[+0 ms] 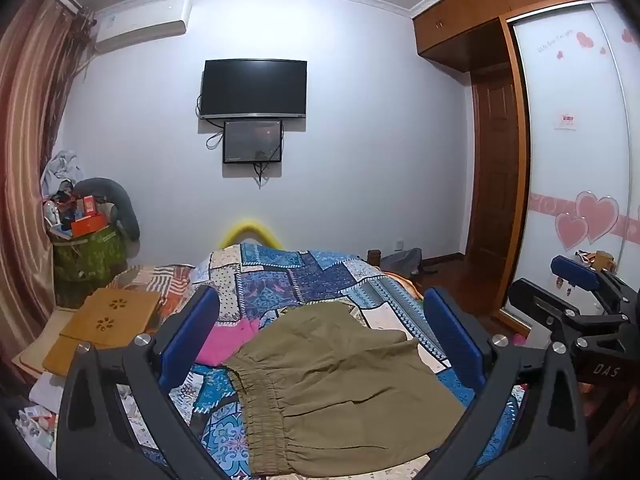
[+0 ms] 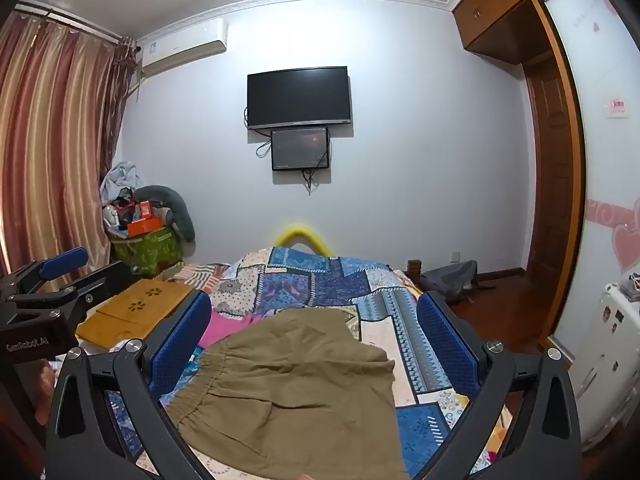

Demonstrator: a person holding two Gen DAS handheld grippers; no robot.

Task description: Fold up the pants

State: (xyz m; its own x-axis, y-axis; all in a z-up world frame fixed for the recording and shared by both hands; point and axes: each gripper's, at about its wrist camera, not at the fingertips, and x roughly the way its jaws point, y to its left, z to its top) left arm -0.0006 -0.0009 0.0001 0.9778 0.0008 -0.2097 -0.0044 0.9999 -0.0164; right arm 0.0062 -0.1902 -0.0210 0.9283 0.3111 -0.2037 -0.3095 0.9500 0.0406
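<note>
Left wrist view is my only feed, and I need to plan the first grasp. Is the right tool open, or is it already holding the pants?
Observer: In the right wrist view, the right tool is open, with its fingers wide apart and nothing clamped. The khaki pants lie loose on the quilt ahead of it.
Operator: Is there anything off the bed's right side that I should avoid?
Observer: Yes. A white appliance with stickers on it stands to the right of the bed. In your frame the right tool covers that spot.
</note>
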